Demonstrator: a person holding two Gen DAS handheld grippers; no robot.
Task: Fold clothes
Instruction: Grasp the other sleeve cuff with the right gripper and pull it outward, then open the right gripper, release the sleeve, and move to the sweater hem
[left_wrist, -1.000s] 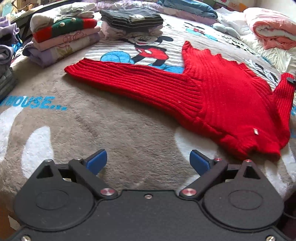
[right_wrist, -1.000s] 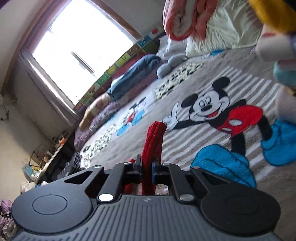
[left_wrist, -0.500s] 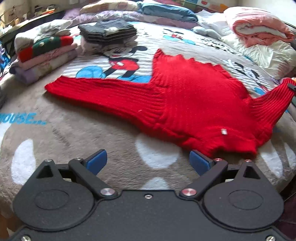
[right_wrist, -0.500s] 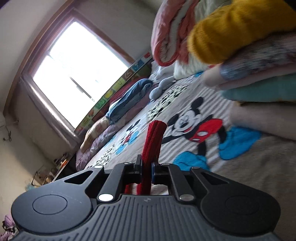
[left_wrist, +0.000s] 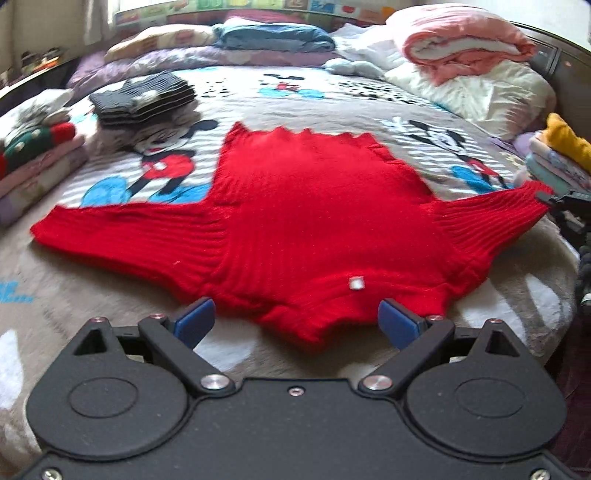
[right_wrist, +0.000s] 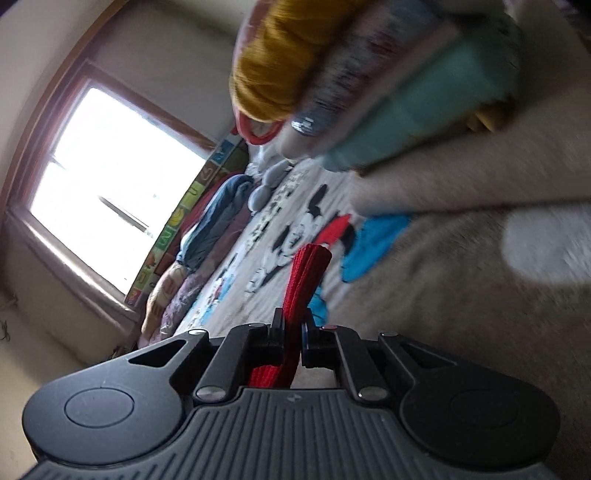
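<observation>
Left wrist view looks across a bed (left_wrist: 110, 314) where a red sweater (left_wrist: 314, 221) lies spread flat, collar toward the camera, one sleeve (left_wrist: 122, 232) stretched out to the left and the other sleeve pulled out to the right. The left hand-held gripper (left_wrist: 295, 325) hovers just before the collar with its blue fingers wide apart, holding nothing. The right hand-held gripper (right_wrist: 293, 343) is clamped on the cuff of the right sleeve (right_wrist: 306, 280), and it shows at the far right edge of the left view too. Folded stacks (left_wrist: 37, 155) sit at the bed's left side, with another pile (left_wrist: 561, 158) at the right. By my reckoning this sweater is laid out but has no fold in it, so all its folding is left. Compared with a second ago, the left gripper has swung rightward to centre on the collar, and the right sleeve has been drawn out straighter.
</observation>
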